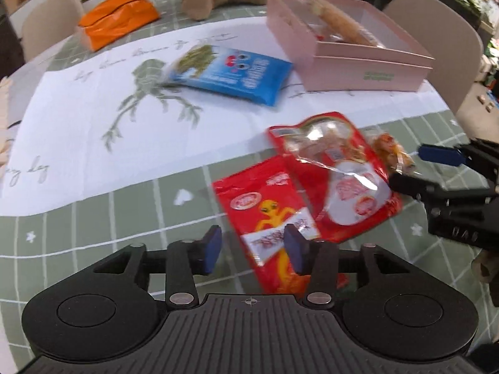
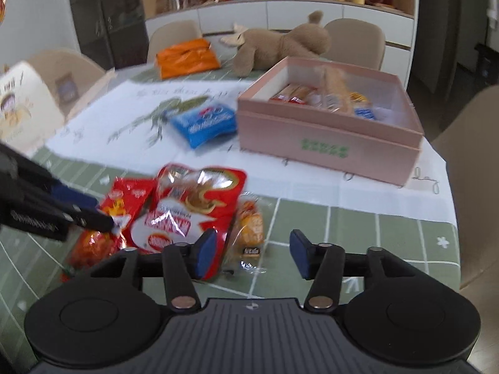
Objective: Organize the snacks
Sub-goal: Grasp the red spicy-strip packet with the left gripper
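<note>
Left gripper [image 1: 253, 251] hangs low over the near end of the red lizard packet [image 1: 271, 215], jaws part open; the packet lies in the gap but the pads aren't pressing on it. Right gripper [image 2: 253, 254] is also part open, nothing between the pads, only green checked tablecloth [image 2: 389, 237] showing in the gap. Its left pad sits in front of the edge of the big red snack bag [image 2: 190, 208].

The big red bag overlaps the lizard packet on one side, and a small clear orange snack pack [image 2: 251, 227] lies against its other side. All three lie on the tablecloth, just short of the white printed mat [image 1: 93, 99]. A blue packet [image 1: 237, 76] lies flat on the mat, beside the pink box [image 2: 327, 143].

The box is open, with several snacks already inside. Behind it: plush toy [image 2: 280, 46] and an orange bag [image 1: 118, 15], both on the table.
</note>
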{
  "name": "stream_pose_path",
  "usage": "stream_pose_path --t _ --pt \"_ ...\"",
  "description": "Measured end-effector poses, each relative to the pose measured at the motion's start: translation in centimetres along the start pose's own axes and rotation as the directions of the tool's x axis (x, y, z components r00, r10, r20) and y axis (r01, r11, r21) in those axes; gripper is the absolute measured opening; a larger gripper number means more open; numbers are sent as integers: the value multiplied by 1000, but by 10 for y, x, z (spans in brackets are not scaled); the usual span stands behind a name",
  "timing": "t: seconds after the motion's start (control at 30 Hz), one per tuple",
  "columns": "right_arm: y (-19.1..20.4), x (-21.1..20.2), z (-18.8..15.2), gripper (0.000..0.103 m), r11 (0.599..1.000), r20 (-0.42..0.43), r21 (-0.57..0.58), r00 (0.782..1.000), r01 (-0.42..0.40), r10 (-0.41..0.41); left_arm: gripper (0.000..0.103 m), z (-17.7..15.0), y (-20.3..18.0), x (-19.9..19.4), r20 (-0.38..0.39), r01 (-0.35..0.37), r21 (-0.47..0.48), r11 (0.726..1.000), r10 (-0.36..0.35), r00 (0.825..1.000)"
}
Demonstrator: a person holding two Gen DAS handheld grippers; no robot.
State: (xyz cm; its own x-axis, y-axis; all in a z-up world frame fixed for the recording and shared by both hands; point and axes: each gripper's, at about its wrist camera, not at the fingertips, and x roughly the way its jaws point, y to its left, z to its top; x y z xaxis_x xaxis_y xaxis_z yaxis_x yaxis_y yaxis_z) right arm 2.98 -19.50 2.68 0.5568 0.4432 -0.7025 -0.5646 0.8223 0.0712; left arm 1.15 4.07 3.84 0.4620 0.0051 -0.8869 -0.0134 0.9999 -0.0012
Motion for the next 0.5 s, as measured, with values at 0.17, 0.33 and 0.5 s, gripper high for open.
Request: stream_pose_path --t 0.17,0.33,0.5 --pt "12 7 -12 70 993 29 -62 994 103 -102 45 0 20 -6 -20 64 -151 986 -68 997" --pt "-7 6 -17 78 996 13 28 996 90 -91 46 0 3 -4 -23 106 -139 985 -111 994" --pt "-8 5 -24 88 991 28 57 992 119 -121 49 5 -10 1 8 27 -24 999 -27 1000"
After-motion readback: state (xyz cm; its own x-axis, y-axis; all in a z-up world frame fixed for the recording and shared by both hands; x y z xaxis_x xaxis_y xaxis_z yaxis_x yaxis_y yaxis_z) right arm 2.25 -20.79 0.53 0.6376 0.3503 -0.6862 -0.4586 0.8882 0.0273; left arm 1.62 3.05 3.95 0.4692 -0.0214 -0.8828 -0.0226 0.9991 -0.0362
